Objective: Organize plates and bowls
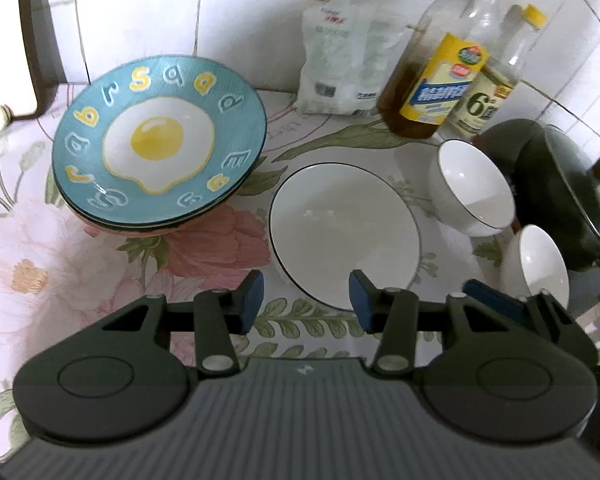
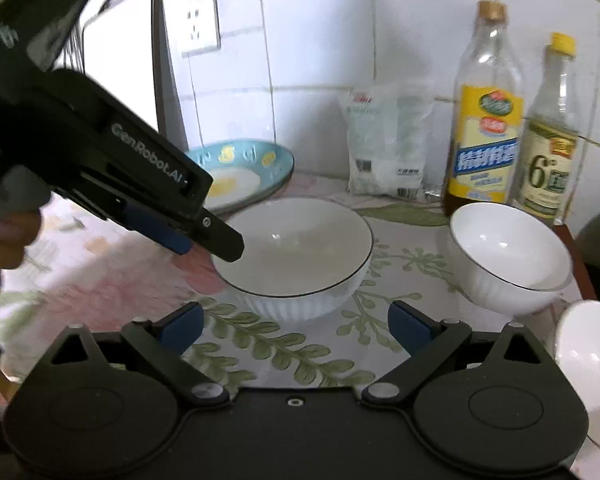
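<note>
A stack of teal plates with a fried-egg design (image 1: 158, 148) sits at the back left; it also shows in the right wrist view (image 2: 252, 172). A large white bowl with a dark rim (image 1: 344, 232) (image 2: 296, 248) stands mid-counter. Two small white bowls (image 1: 472, 188) (image 1: 538, 266) sit to its right; they also show in the right wrist view (image 2: 508, 256) (image 2: 592, 364). My left gripper (image 1: 306, 300) is open and empty, just before the large bowl; it also shows in the right wrist view (image 2: 208, 240). My right gripper (image 2: 296, 326) is open and empty, in front of the large bowl.
An oil bottle (image 1: 436, 76) (image 2: 484, 120), a vinegar bottle (image 1: 496, 84) (image 2: 548, 140) and a white packet (image 1: 340, 60) (image 2: 388, 144) stand against the tiled wall. A dark pot with lid (image 1: 560, 196) sits at the right. The counter has a floral cover (image 1: 40, 272).
</note>
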Demonstrator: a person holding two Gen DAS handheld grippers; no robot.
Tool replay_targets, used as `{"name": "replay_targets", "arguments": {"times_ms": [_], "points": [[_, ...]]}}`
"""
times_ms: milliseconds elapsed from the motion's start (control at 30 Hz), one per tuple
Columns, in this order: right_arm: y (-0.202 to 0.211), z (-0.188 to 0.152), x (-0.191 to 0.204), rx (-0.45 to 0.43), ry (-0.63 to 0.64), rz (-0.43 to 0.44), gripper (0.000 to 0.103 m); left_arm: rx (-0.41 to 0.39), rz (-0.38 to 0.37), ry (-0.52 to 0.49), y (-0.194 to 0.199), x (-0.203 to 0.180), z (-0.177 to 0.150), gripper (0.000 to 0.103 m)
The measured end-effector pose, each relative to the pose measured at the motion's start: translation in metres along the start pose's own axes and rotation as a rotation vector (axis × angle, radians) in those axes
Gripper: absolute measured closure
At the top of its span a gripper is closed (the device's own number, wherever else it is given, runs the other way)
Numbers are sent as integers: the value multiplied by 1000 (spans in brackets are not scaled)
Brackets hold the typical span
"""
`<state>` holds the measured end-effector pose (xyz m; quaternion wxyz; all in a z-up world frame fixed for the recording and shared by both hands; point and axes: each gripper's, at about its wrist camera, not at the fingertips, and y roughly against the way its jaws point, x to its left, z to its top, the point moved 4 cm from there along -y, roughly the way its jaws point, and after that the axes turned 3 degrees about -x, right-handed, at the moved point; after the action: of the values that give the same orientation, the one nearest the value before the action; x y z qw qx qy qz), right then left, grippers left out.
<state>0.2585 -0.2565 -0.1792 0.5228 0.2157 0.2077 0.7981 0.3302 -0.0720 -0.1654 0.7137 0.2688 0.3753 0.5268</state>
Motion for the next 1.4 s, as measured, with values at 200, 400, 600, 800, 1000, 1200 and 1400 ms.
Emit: {"name": "replay_targets", "arguments": {"times_ms": [200,400,600,800,1000,1200,1400], "points": [[58,16,-7,-59,-64,5,3,-13,-17,-76,35,-20,-5,49],[109,28,-11,-48,-178,43,3,-4,-10,-176,60,-44,-19,44],[149,29,-13,-35,-184,-58,3,-3,-20,-252,81,-66,-30,37],[181,27,-15,-57,-200,-62,3,-1,-50,-293,94,-85,-34,31],[207,23,-12,-93,-193,-85,3,-7,-54,-337,102,-104,-38,28],[215,14,-34,-123,-353,-90,3,-16,-82,-328,103,-125,-38,28],[206,4,-56,-144,-383,-155,3,-12,-146,-308,91,-152,-37,28]]}}
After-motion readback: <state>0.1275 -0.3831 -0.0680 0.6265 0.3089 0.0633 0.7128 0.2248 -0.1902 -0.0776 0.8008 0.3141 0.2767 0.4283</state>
